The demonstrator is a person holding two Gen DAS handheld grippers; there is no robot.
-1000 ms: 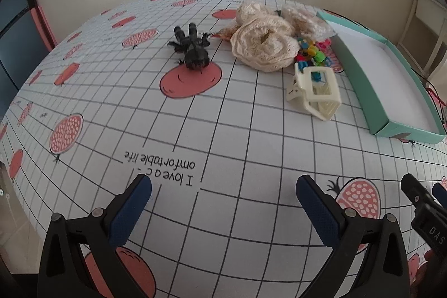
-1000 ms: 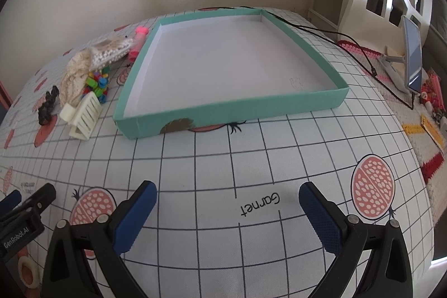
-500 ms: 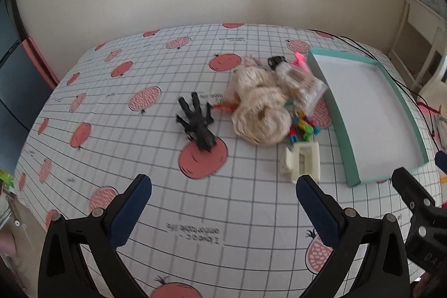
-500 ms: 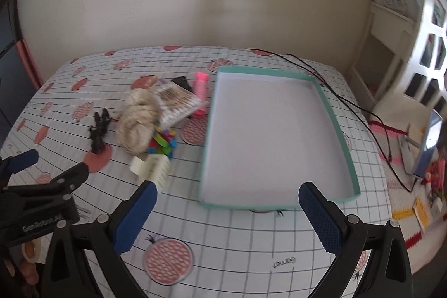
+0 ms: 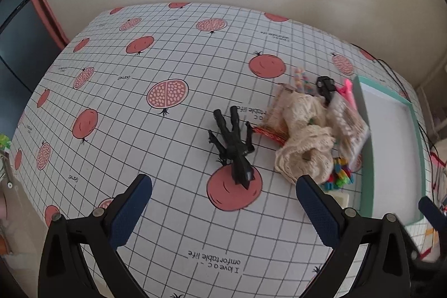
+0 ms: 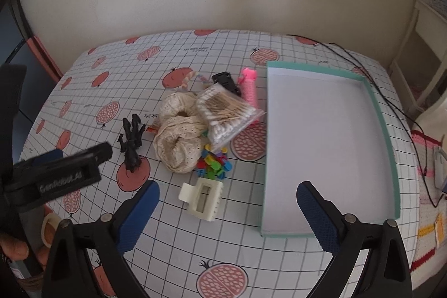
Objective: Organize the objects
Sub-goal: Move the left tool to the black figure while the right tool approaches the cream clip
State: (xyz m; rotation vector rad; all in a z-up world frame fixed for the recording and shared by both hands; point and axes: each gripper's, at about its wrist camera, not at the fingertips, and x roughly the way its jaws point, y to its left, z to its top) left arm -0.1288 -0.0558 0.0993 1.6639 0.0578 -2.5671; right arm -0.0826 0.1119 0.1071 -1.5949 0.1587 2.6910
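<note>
We saw a big table point(image 6: 279, 264) with a red fruit cloth. The teal tray point(image 6: 389, 147) sat on its right side with nothing in it. Left of it lay a lace bundle point(image 6: 178, 136), a swab bag point(image 6: 223, 113), a cream clip point(image 6: 202, 198) and a black toy point(image 6: 131, 143). Our left claw point(image 5: 223, 210) and right claw point(image 6: 227, 210) were spread wide, holding nothing.

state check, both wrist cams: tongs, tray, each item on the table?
left tongs: open, empty
right tongs: open, empty
teal tray: empty, on the table
cotton swab bag: closed, leaning on the lace
cream lace bundle: loosely coiled
cream hair claw clip: lying on its side
black toy figure: lying flat
pink comb: lying beside the tray
coloured beads: loose pile
</note>
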